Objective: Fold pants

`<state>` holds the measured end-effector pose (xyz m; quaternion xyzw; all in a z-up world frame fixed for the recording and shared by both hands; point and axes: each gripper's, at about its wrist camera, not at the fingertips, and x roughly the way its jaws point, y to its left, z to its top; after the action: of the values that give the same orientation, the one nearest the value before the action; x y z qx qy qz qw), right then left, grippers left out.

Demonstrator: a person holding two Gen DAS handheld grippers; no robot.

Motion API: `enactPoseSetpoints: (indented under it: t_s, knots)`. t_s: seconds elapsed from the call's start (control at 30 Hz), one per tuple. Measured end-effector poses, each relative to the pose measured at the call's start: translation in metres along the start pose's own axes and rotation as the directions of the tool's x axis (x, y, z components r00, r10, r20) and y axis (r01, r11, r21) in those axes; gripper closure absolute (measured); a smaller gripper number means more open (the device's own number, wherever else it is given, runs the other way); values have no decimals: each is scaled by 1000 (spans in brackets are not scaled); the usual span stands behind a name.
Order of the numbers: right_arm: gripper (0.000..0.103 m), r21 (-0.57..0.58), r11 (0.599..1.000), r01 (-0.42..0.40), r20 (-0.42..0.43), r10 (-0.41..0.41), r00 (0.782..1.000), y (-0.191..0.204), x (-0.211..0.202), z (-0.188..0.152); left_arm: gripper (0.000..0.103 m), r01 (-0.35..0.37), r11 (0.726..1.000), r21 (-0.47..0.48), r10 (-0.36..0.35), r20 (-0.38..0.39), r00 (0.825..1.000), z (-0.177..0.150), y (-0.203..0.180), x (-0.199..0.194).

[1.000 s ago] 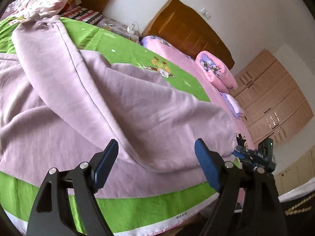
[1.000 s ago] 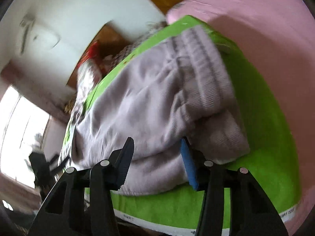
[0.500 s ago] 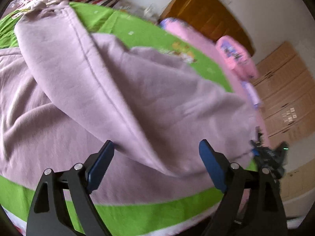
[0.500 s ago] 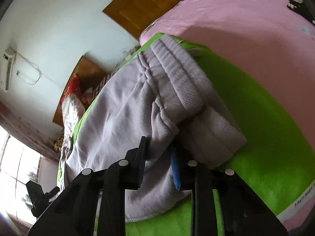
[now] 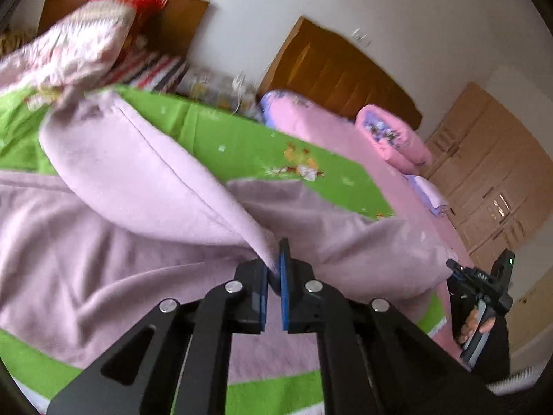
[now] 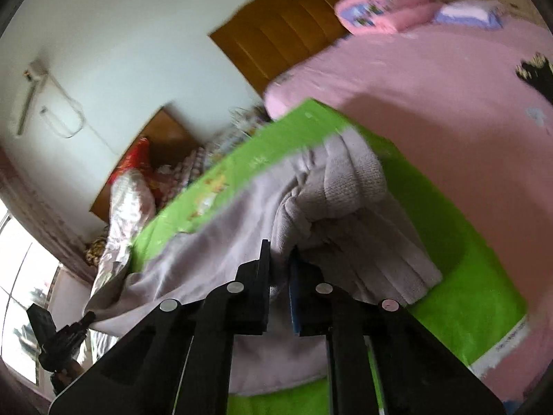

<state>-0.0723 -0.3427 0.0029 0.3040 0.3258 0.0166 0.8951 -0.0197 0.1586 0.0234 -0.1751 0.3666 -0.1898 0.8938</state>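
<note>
Green bedsheet (image 5: pixel 242 138) bears lilac pants (image 5: pixel 103 242) lying crosswise, each hand-held gripper (image 5: pixel 273 269) (image 6: pixel 280 266) pinching fabric.

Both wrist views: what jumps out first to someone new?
The lilac pants sprawled over a bright green sheet fill both views. Each set of tongs has just closed on the fabric: the left tongs pinch a raised fold, the right tongs grip near the ribbed waistband. A pink bed lies beyond.
</note>
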Motion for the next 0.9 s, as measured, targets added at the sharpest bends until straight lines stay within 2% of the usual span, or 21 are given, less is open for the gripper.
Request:
enactPoseSetpoints:
  t_s: [0.1, 0.13, 0.2, 0.23, 0.33, 0.47, 0.57, 0.6, 0.7, 0.77, 0.8, 0.83, 0.9]
  knots:
    - [92, 18, 999, 41, -69, -39, 997, -13, 4, -17, 97, -11, 999, -31, 8, -81, 997, -23, 14, 6]
    - [92, 33, 998, 61, -94, -58, 994, -20, 8, -24, 96, -37, 998, -54, 29, -130, 991, -40, 22, 17]
    - [92, 79, 991, 104, -135, -92, 987, -38, 17, -42, 96, -68, 994, -90, 52, -175, 983, -62, 33, 33]
    - [92, 91, 990, 104, -133, -91, 987, -42, 19, -48, 96, -93, 991, -98, 74, -181, 981, -72, 38, 41]
    - [92, 74, 992, 104, -106, -96, 990, -36, 15, -46, 96, -87, 989, -118, 69, -151, 986, -73, 40, 43]
    - [93, 31, 995, 90, -72, -88, 993, -20, -5, -37, 96, -97, 994, -55, 90, -114, 989, -64, 30, 33]
    - [93, 28, 991, 134, -106, -131, 986, -28, 5, -46, 94, -106, 992, -61, 98, -133, 986, -67, 30, 38]
    - [92, 50, 986, 158, -141, -150, 979, -39, 15, -54, 94, -112, 991, -71, 100, -149, 984, -67, 31, 41]
    - [91, 16, 989, 148, -136, -145, 980, -40, 16, -56, 91, -113, 991, -69, 101, -148, 984, -71, 34, 40]
    - [65, -25, 985, 169, -150, -170, 974, -35, 11, -52, 69, -146, 988, -43, 140, -126, 982, -68, 32, 32]
    - [30, -29, 980, 198, -159, -200, 967, -33, 5, -49, 46, -175, 984, -36, 170, -110, 979, -69, 29, 30]
    - [19, -31, 979, 199, -148, -202, 968, -32, -1, -48, 39, -216, 976, -28, 214, -73, 974, -65, 27, 21]
    - [26, -78, 970, 231, -87, -238, 967, -23, -16, -41, 37, -239, 971, -13, 239, 16, 971, -56, 18, 2]
